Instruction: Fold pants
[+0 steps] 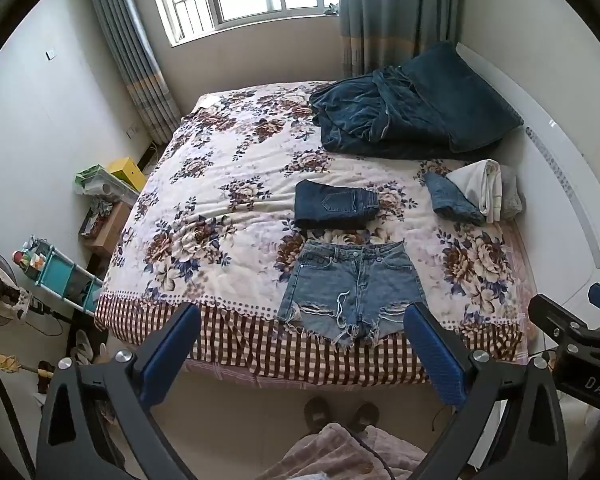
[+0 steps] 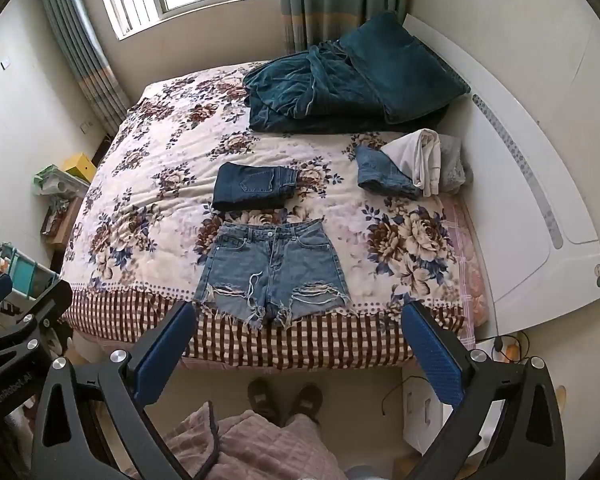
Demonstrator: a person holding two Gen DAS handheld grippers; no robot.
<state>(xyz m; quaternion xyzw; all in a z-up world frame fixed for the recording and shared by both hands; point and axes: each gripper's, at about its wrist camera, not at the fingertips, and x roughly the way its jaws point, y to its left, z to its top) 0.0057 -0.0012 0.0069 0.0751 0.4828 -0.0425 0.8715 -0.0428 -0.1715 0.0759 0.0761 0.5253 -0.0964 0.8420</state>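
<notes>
Light blue frayed denim shorts (image 1: 350,288) lie flat, waistband away from me, near the front edge of the floral bed; they also show in the right wrist view (image 2: 274,270). A folded dark denim pair (image 1: 334,204) (image 2: 252,186) lies just behind them. My left gripper (image 1: 302,344) is open and empty, held above the bed's front edge, short of the shorts. My right gripper (image 2: 300,342) is open and empty at the same height, also short of the shorts. Each gripper's body shows at the side of the other's view.
A pile of jeans and white cloth (image 1: 470,194) (image 2: 410,166) sits at the right of the bed. A dark teal blanket and pillow (image 1: 412,116) lie at the back. The white headboard (image 2: 540,208) runs along the right. Clutter and shelves (image 1: 60,272) stand on the left floor.
</notes>
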